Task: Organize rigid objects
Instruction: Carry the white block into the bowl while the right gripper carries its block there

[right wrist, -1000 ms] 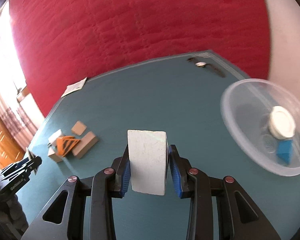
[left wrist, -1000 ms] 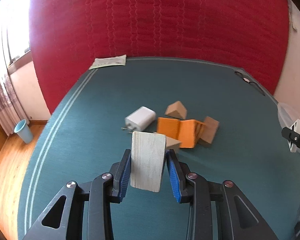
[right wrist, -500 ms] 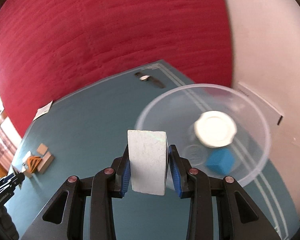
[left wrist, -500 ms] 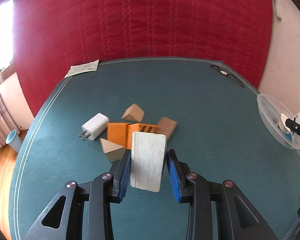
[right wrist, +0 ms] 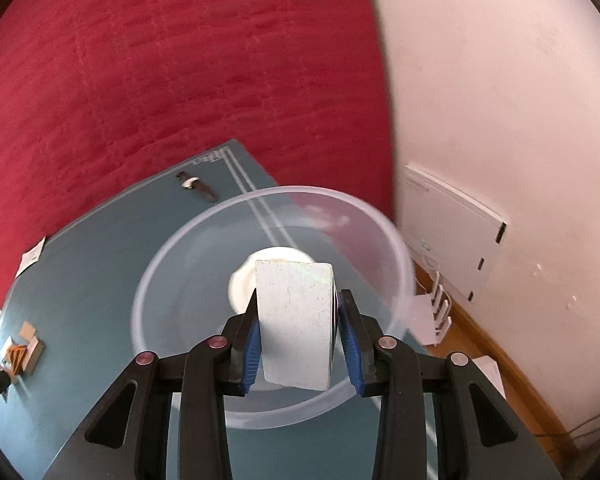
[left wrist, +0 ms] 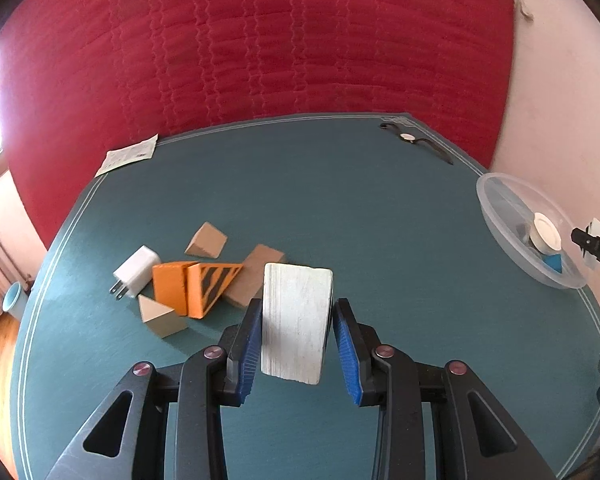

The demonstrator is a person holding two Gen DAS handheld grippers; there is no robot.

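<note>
Both hand-held grippers clamp pale blocks; right hand-held gripper point(right wrist: 298, 330) w/ its block point(right wrist: 294, 324) swung over the clear bowl point(right wrist: 172, 248) (desk's right edge), left hand-held gripper point(left wrist: 296, 338) w/ its block point(left wrist: 296, 320) trailing, so drop's prob next.

We've got the left gripper point(left wrist: 296, 346) clamped on a pale wooden block point(left wrist: 296, 322), held up over the teal table point(left wrist: 340, 208). Just past it sits the pile: a white charger point(left wrist: 137, 271), an orange wedge with black stripes point(left wrist: 198, 288), two tan triangular blocks point(left wrist: 207, 241) point(left wrist: 162, 316) and a brown block point(left wrist: 256, 276). Off to the right there's a clear bowl point(left wrist: 500, 196) with a white lid point(left wrist: 546, 232) and something blue inside. A watch point(left wrist: 414, 140) lies at the far edge, and a paper slip point(left wrist: 128, 157) at the far-left corner.
</note>
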